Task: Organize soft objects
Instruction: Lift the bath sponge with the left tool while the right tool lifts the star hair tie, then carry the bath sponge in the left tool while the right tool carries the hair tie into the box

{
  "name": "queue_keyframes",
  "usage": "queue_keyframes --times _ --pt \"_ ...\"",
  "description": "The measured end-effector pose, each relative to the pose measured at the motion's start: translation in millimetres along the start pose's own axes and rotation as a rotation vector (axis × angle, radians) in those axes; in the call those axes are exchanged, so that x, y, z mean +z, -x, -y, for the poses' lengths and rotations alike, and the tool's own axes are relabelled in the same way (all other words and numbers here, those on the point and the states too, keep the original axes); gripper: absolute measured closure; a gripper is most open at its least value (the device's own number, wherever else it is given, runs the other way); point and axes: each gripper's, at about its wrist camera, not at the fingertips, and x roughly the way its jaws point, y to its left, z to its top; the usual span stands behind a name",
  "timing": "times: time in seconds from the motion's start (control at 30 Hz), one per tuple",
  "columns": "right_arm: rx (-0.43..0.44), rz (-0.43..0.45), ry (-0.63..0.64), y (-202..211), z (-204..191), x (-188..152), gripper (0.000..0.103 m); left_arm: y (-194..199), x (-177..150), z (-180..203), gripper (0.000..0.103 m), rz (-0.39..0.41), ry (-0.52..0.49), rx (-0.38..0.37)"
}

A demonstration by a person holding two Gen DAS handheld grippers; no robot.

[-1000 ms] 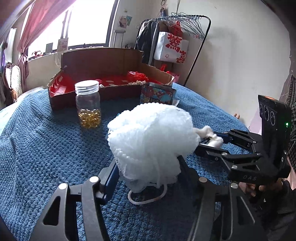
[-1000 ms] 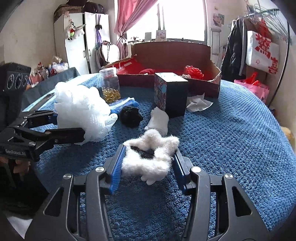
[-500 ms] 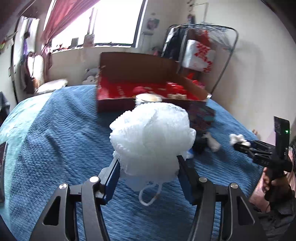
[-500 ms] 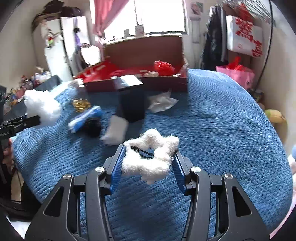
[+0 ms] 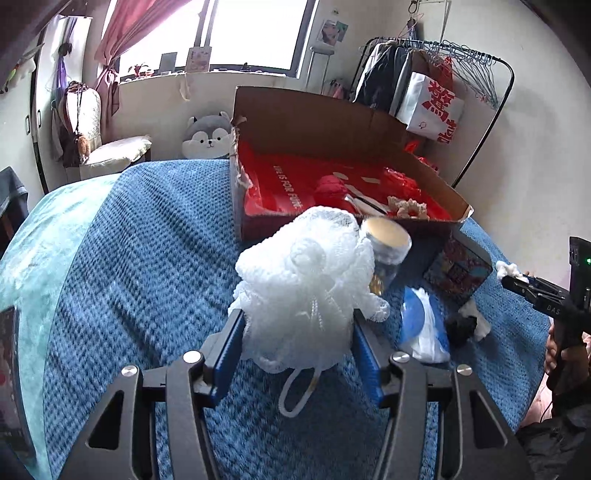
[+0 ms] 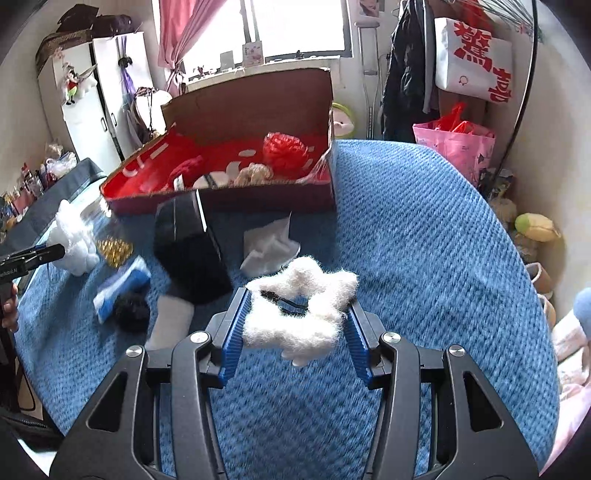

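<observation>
Clamped in the left gripper [image 5: 297,332]: white mesh bath pouf [image 5: 306,291], raised over the bed [image 5: 147,258], squeezed tighter lately; dangling cord could snag. Pinched in the right gripper [image 6: 295,321]: fluffy white scrunchie [image 6: 301,306], liable to slip. Cardboard box [image 6: 229,173] now nearer than before.

The bed cover [image 5: 147,258] is blue with a woven, waffle-like pattern. The bath pouf [image 5: 306,291] is white mesh. The fluffy scrunchie [image 6: 303,306] is white, with a black band in its middle. The gripper pads [image 6: 234,328] are blue, and the arms behind them are black. The cardboard box [image 5: 314,114] is brown outside and red inside, with white letters on the red. In the box lie a red pouf [image 6: 286,149] and a beige scrunchie [image 5: 408,206]. The jar [image 5: 388,254] has a pale lid. The small box [image 6: 192,243] looks black in the right wrist view. The curtain [image 5: 125,33] is pink.
</observation>
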Motion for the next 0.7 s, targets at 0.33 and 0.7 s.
queue_keyframes --times 0.33,0.7 --pt "0.012 -0.007 -0.014 -12 4 12 0.056 -15 13 -5 0.038 -0.016 -0.003 -0.022" --pt "0.014 -0.019 -0.009 -16 5 12 0.056 -18 20 -10 0.057 -0.015 0.019 -0.039"
